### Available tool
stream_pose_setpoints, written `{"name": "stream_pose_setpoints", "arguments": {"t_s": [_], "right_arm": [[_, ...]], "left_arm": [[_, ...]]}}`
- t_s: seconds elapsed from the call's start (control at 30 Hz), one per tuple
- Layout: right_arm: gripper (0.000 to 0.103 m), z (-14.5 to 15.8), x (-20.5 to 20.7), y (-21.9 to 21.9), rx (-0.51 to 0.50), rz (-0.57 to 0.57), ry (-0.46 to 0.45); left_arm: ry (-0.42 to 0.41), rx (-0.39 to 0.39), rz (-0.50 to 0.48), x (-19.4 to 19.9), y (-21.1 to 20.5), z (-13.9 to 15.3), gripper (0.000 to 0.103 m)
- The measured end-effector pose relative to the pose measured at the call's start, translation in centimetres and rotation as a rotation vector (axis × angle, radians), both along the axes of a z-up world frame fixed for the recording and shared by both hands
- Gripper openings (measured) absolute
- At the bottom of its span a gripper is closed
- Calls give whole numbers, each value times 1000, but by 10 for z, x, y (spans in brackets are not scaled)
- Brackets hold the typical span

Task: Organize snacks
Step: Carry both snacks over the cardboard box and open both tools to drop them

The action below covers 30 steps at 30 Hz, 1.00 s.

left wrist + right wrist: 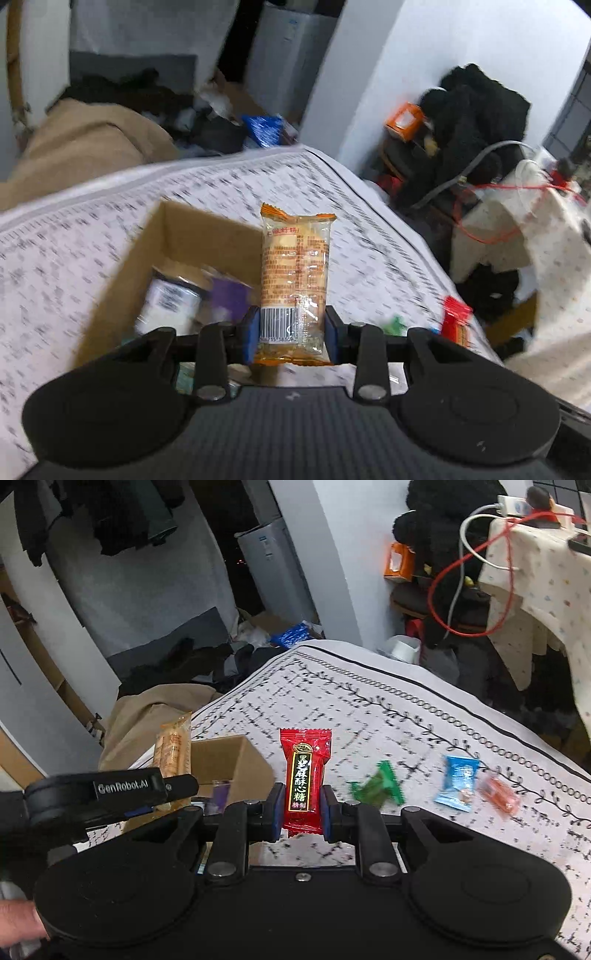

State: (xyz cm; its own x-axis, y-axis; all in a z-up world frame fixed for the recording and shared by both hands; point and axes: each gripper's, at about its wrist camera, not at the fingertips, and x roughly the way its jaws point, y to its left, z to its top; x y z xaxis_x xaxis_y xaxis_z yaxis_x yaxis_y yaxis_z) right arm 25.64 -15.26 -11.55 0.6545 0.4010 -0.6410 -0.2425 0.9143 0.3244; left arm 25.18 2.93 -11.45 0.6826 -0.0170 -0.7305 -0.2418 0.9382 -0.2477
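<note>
Your left gripper is pinching the orange biscuit pack at its barcode end, dead center of the left wrist view, with the pack standing up over the cardboard box. Your right gripper is clamped on the red sesame candy, mid-frame. Both look light and crinkly, so probably slippery, and the biscuits likely crack if you squeeze hard. Grab by the body, not the crimped ends. Green candy, blue candy and orange candy lie lower right on the patterned tablecloth.
</note>
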Motion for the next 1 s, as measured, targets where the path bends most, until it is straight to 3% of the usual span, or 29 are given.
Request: {"name": "stream_pose_setpoints", "arguments": {"t_s": [0.1, 0.37, 0.67, 1.0], "right_arm": [[20, 1, 1, 15, -1, 15, -5], [20, 0, 5, 52, 1, 45, -9], [20, -5, 17, 83, 2, 69, 2], [20, -11, 32, 105, 13, 70, 25]], "left_arm": [[19, -69, 28, 4, 24, -3, 34], [20, -83, 95, 3, 62, -6, 34], [49, -125, 93, 7, 89, -13, 34], [40, -220, 121, 6, 122, -15, 34]]}}
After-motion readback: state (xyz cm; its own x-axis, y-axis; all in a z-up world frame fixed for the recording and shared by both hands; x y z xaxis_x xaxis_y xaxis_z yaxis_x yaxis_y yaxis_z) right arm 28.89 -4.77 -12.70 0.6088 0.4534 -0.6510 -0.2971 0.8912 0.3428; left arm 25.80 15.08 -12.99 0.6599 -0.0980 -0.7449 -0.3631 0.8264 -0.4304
